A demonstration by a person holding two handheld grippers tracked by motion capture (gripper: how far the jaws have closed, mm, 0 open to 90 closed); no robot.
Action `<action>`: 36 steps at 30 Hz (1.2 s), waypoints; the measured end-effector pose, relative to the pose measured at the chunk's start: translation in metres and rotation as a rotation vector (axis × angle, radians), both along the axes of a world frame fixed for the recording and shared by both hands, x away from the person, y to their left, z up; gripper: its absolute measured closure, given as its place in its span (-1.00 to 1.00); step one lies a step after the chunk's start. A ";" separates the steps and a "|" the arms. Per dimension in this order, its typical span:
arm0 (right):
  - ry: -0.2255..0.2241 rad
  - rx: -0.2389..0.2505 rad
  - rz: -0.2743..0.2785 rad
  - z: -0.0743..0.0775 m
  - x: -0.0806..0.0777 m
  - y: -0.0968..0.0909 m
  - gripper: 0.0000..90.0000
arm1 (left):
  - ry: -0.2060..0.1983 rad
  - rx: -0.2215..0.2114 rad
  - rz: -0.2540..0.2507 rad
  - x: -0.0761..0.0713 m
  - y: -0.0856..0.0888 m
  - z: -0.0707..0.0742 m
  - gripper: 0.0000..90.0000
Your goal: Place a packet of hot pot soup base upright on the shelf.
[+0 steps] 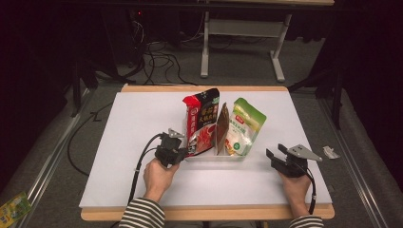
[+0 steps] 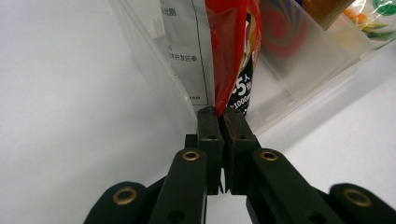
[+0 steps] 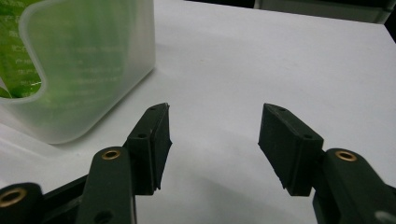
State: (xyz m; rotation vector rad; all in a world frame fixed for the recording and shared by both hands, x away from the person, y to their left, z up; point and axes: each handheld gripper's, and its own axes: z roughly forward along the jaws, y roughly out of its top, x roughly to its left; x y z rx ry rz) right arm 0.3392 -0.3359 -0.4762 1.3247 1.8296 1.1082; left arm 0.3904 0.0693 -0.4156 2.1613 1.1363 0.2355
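Red-and-black sauce pouch (image 1: 201, 121) stands in the clear plastic bin (image 2: 299, 60) mid-worktop, not yet lifted out. Left gripper (image 2: 226, 122) clamped on its lower edge. Right gripper (image 3: 214, 140) wide open, empty, near worktop's right edge (image 1: 313, 156).

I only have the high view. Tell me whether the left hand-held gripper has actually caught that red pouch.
Observer: Yes. In the left gripper view the left hand-held gripper is shut on the red pouch's lower edge.
Operator: Report the right one.
Observer: The right hand-held gripper is open, with bare table between its jaws.
Operator: Give me what is nearest to it.
Observer: The clear bin's rounded corner, with the green pouch behind its wall.
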 end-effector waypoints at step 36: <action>-0.003 0.002 -0.002 0.000 -0.001 0.001 -0.03 | -0.087 -0.058 0.057 0.010 -0.001 0.034 0.62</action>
